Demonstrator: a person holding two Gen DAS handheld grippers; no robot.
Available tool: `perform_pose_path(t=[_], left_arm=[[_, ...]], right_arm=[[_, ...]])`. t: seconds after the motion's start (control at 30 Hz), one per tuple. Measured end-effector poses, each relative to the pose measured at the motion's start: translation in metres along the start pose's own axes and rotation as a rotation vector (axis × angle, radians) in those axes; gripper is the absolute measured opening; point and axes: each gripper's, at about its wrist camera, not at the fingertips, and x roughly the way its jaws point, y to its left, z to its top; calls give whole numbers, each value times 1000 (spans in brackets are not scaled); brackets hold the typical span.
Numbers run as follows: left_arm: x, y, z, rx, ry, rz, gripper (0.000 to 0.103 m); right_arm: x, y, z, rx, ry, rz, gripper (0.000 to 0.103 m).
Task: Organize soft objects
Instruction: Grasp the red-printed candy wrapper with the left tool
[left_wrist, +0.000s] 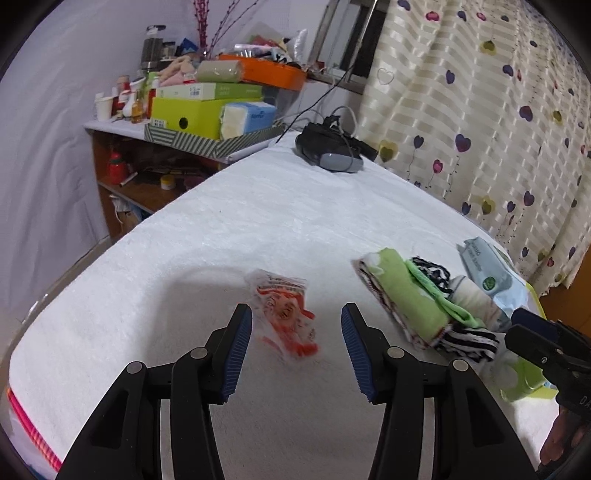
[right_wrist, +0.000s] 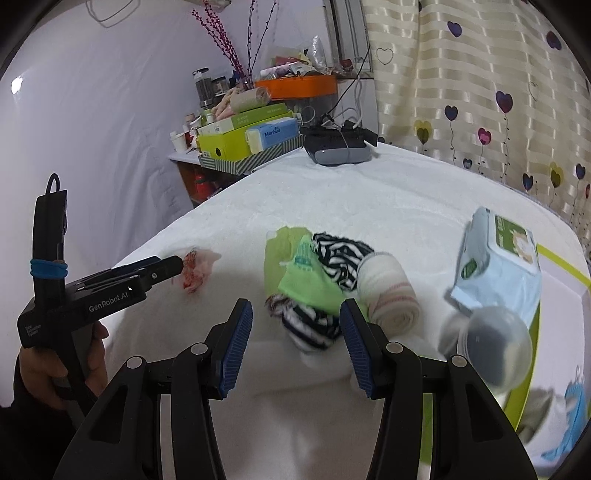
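A small red and white plastic packet (left_wrist: 286, 312) lies on the white towel-covered table (left_wrist: 240, 229), just ahead of my open left gripper (left_wrist: 296, 325). It also shows in the right wrist view (right_wrist: 197, 269). A pile of soft things lies to the right: a green cloth (right_wrist: 303, 273), a black and white striped cloth (right_wrist: 341, 258) and a rolled cream cloth (right_wrist: 391, 295). My right gripper (right_wrist: 295, 321) is open and empty, just in front of the pile. The pile also shows in the left wrist view (left_wrist: 413, 299).
A light blue wipes pack (right_wrist: 498, 266) rests on a lime-edged box (right_wrist: 546, 254) at the right, with a clear round lid (right_wrist: 495, 347) beside it. A dark headset (right_wrist: 338, 146) lies at the table's far end. A cluttered shelf (left_wrist: 207, 110) stands behind, curtain (left_wrist: 480, 110) to the right.
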Motion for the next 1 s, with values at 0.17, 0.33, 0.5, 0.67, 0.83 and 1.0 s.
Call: perform_pose_path(t=[0.17,0.33,0.5,0.67,0.83,1.0], left_arm=[[15,3,1,-1,32,1,50],[25,5,3,-7,46,14,50],[20,6,7,-11,20,41,50],[15,3,14,33,-29,60,58],[42,-4,16,56,42,41,58],[46,-5,15,57,56,31,32]], right_arm=[[17,4,9,-35,28,10,51],[35,6,13,-58,66,14,51],[45,6,16,-68,95,15,51],[30,1,14,-33,53,40,51],[17,-1,12,-11,30,49,51],[18,-4,11,-8,37,39,51]])
